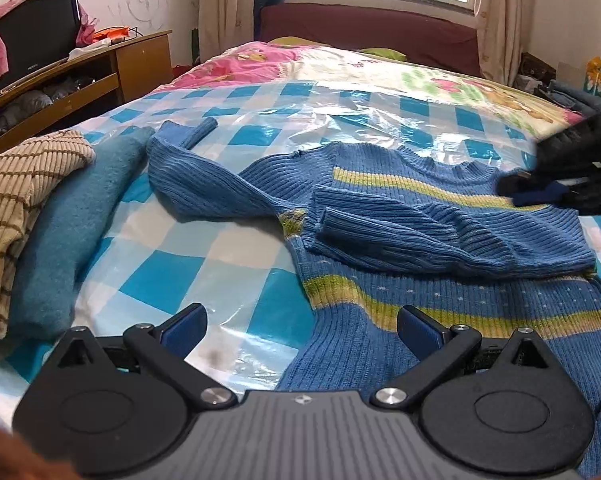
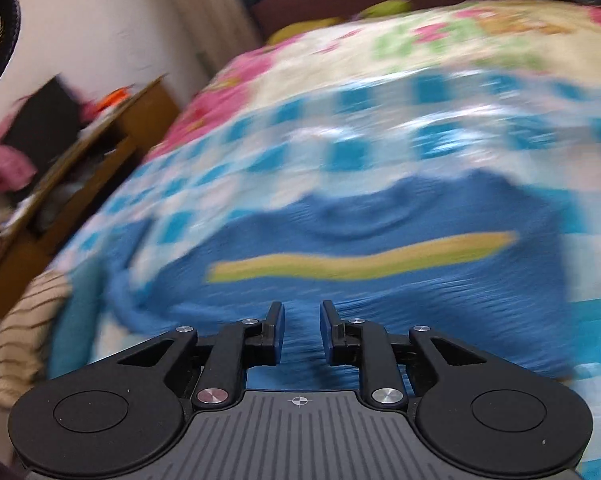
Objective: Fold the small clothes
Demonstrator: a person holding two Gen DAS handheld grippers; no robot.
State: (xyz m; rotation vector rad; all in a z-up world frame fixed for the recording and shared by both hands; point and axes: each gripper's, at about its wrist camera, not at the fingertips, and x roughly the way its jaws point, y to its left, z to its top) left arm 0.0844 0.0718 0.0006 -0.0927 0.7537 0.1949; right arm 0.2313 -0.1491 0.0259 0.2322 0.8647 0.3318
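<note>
Nearest the lens, left gripper point(image 1: 300, 330): jaws spread wide, nothing between them, hanging over the near edge of the bed where the sweater's hem meets the checked plastic sheet point(image 1: 188, 276).

Left side of the bed: a tan striped knit point(image 1: 16, 204) lying on a teal woollen piece point(image 1: 72, 232), both bundled, near but apart from the work.

Middle: blue sweater point(image 1: 440, 248) flat on the sheet, neck toward the far edge, yellow-green bands across chest and hem. Its right-hand sleeve is already laid across the chest; the other sleeve point(image 1: 192, 176) is flung out toward the teal piece, cuff kinked back.

Right: right gripper point(image 1: 540, 190) at the sweater's shoulder near the collar. In its own view point(image 2: 300, 334) the jaws stand narrow with a clear gap and no cloth in them; that view is heavily blurred.

Risks, as I judge them:
- Plastic sheet is slick; pulling the loose sleeve inward may slide the whole sweater and undo the sleeve already folded.
- Ribbed knit is thick and springy; a shallow pinch could slip off, or catch two layers and drag the body along.
- Outflung sleeve lies close to the teal piece; a wide grab might snag it.
- Fast right-hand motion risks brushing the collar askew.

Writing: none legible. Dark screen point(image 1: 36, 32) at far left bears a small mark, too small to read.
</note>
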